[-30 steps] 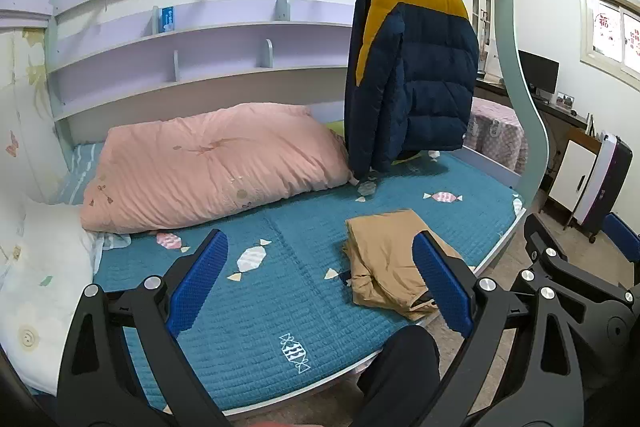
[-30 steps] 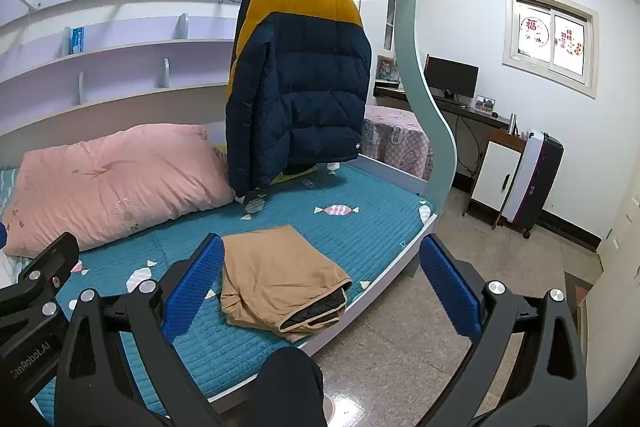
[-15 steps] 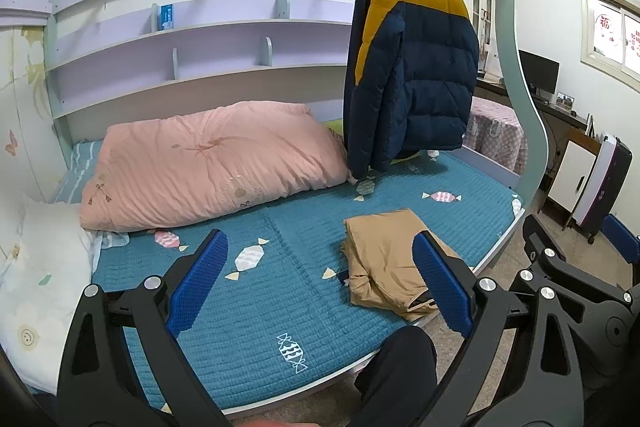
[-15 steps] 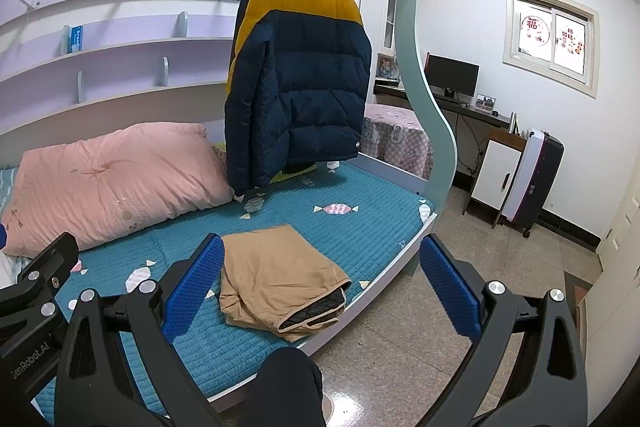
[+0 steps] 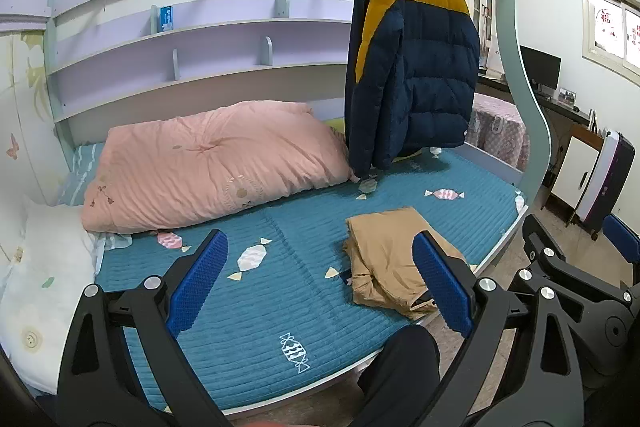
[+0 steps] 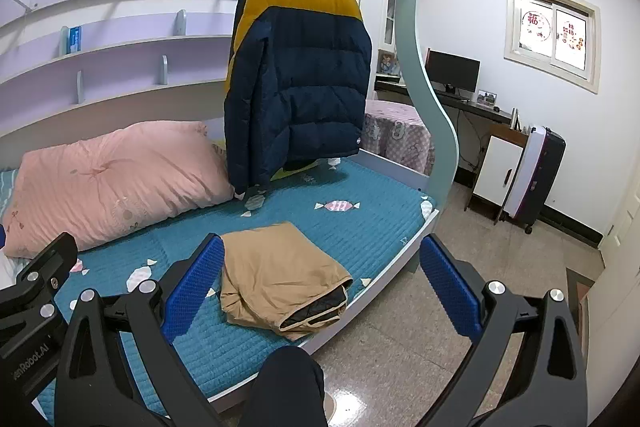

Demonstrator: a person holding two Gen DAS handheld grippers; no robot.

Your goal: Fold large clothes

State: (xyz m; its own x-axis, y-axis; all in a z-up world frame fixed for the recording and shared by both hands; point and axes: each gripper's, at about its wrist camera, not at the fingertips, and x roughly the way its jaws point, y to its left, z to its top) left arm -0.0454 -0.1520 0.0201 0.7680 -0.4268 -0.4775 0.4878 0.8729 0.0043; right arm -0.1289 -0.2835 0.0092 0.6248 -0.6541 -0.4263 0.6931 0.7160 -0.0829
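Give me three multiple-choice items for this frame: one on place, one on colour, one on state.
1. Where is the tan garment?
A. on the bed near its edge
B. on the shelf
C. on the floor

2. The hanging jacket is which colours?
A. red and white
B. yellow and navy
C. all black

3. How are the left gripper and right gripper?
A. both shut on cloth
B. one open, one shut
C. both open, empty

Answers: 1 A, it lies folded on the blue mattress; 2 B, yellow top, navy body; 3 C, fingers apart, holding nothing.
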